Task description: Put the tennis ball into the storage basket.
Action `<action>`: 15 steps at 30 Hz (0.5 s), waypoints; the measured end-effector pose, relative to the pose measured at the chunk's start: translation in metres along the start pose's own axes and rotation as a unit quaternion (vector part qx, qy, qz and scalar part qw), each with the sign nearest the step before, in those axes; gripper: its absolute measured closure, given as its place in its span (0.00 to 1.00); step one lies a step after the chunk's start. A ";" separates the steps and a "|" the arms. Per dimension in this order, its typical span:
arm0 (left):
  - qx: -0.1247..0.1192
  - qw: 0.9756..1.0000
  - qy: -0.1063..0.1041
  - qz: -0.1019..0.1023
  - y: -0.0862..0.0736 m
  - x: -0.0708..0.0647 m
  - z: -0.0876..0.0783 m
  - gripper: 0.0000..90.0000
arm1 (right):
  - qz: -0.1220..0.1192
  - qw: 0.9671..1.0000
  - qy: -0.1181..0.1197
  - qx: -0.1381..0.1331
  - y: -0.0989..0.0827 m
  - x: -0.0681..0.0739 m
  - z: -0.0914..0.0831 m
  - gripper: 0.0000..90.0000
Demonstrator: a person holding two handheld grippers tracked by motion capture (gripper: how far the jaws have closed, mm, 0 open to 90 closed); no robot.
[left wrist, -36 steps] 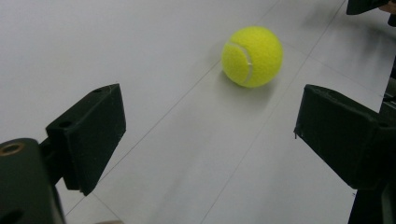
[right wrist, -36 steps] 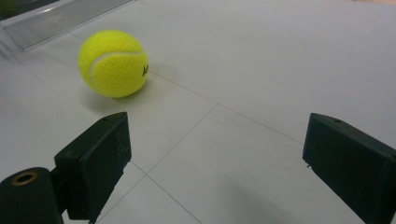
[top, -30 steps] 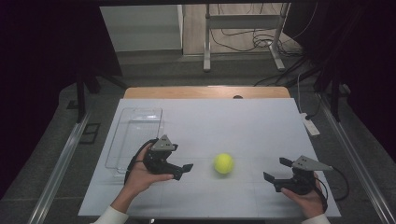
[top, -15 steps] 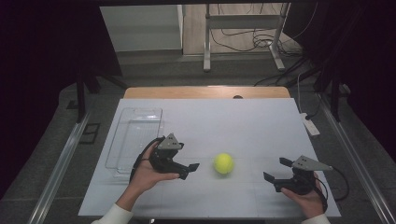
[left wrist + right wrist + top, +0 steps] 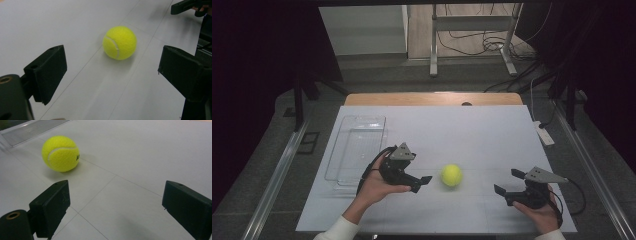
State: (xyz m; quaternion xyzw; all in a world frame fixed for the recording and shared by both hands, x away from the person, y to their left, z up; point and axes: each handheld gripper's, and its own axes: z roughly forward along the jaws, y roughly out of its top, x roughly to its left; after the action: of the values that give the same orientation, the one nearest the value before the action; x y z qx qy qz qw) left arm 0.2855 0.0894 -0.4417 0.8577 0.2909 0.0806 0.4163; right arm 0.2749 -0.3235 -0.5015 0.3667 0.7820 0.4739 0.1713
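A yellow tennis ball (image 5: 451, 175) rests on the white table top (image 5: 462, 130), slightly front of centre. My left gripper (image 5: 421, 182) hovers just left of it, pointing at it, jaws open and empty. In the left gripper view the ball (image 5: 119, 43) lies a short way ahead of the open gripper (image 5: 116, 71), apart from both jaws. My right gripper (image 5: 508, 181) stands open and empty to the ball's right, near the front edge. The right gripper view has the ball (image 5: 60, 153) ahead and to the left of that gripper (image 5: 116, 206).
A clear plastic tray (image 5: 357, 150) lies at the table's left, just behind my left hand; its rim (image 5: 32, 128) appears beyond the ball. A white power strip (image 5: 543, 134) sits at the right edge. The right gripper's jaw (image 5: 187, 5) shows far off.
My left gripper has moved right, closer to the ball. The ball and the right gripper have kept their places.
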 end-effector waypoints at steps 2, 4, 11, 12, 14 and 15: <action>0.002 1.000 -0.002 0.001 0.002 -0.001 0.002 0.10 | 0.000 1.000 0.000 0.000 0.000 0.000 0.000 0.09; 0.001 1.000 -0.004 0.003 0.003 -0.001 0.003 0.10 | 0.000 1.000 0.000 0.001 0.000 0.000 0.000 0.09; 0.005 1.000 -0.008 0.008 0.008 -0.003 0.010 0.09 | 0.000 1.000 0.002 0.000 0.000 -0.001 0.000 0.09; 0.004 1.000 -0.011 0.008 0.009 -0.004 0.012 0.09 | 0.000 1.000 0.003 0.000 0.000 -0.001 0.000 0.09; 0.005 1.000 -0.014 0.010 0.010 -0.004 0.014 0.09 | -0.001 1.000 0.003 0.001 0.000 0.000 0.001 0.09; 0.004 1.000 -0.015 0.009 0.011 -0.005 0.015 0.09 | -0.001 1.000 0.003 0.001 0.000 0.000 0.001 0.09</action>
State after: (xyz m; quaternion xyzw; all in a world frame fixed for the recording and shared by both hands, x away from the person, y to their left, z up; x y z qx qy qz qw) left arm 0.2918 0.0706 -0.4424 0.8631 0.2773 0.0705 0.4162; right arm 0.2752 -0.3232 -0.5019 0.3650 0.7833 0.4741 0.1687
